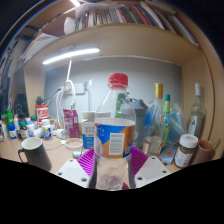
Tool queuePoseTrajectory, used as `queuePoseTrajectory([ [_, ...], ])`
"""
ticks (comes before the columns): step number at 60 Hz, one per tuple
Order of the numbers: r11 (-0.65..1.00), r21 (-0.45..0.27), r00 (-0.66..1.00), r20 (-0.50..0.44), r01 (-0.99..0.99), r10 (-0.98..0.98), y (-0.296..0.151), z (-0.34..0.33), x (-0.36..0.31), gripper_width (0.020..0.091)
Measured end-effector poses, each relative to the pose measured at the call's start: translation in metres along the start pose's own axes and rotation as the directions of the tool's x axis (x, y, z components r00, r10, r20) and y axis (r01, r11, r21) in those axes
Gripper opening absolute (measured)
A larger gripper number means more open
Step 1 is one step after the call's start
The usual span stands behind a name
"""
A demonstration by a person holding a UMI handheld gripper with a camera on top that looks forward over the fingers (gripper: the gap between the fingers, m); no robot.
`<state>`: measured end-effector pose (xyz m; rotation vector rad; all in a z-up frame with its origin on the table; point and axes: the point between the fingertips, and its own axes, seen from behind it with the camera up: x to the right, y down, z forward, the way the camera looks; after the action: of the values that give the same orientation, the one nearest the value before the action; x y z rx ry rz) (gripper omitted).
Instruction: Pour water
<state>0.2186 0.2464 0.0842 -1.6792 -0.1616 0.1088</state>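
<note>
From the gripper view, your hand-held gripper [112, 172] had its two purple pads [90, 165] set against the lower body of a clear plastic bottle [115, 130] — one pad at each side, with no gap that could be seen, so it looked closed on the bottle. The bottle stood upright between the fingers, its red cap [118, 80] on and an orange-and-blue label [114, 140] round its middle. Whether its base rested on the table [60, 160] or hung just clear of it could not be told.

To one side stood a white mug [36, 152], near the bottle but apart from it — the likeliest place for the water. Beyond were glass bottles [160, 115] and small jars [186, 150], with a shelf of books [120, 15] above.

Judging by its look, the bottle was thin-walled and would give under pressure, so a hard squeeze could buckle it. Water inside would make it heavy and shift as it tipped. The labelled band offered less slippery purchase than bare plastic. The cap would need to come off before pouring.
</note>
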Motion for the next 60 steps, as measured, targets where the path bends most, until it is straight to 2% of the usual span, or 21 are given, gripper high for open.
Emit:
queuePoseTrajectory([
  [9, 0.999, 0.045, 1.000, 0.003, 0.031, -0.031, -0.003, -0.001, -0.006, 0.0454],
  [21, 0.993, 0.109, 0.999, -0.024, 0.040, -0.037, -0.005, -0.007, -0.007, 0.0506],
  [25, 0.995, 0.093, 0.999, -0.024, 0.043, -0.041, -0.007, -0.008, -0.003, 0.0552],
  [27, 0.997, 0.063, 0.999, -0.020, 0.043, -0.042, -0.003, -0.008, -0.003, 0.0574],
  [31, 1.000, 0.001, 1.000, 0.009, -0.001, 0.001, 0.007, -0.016, -0.007, 0.0675],
  [36, 0.998, -0.018, 0.998, 0.038, -0.057, 0.058, 0.009, -0.036, -0.011, 0.0771],
  [47, 0.992, -0.025, 0.992, 0.022, -0.126, 0.126, 0.001, -0.117, -0.001, 0.0778],
  [60, 0.995, -0.015, 0.995, 0.002, -0.103, 0.103, -0.016, -0.247, 0.000, 0.0780],
])
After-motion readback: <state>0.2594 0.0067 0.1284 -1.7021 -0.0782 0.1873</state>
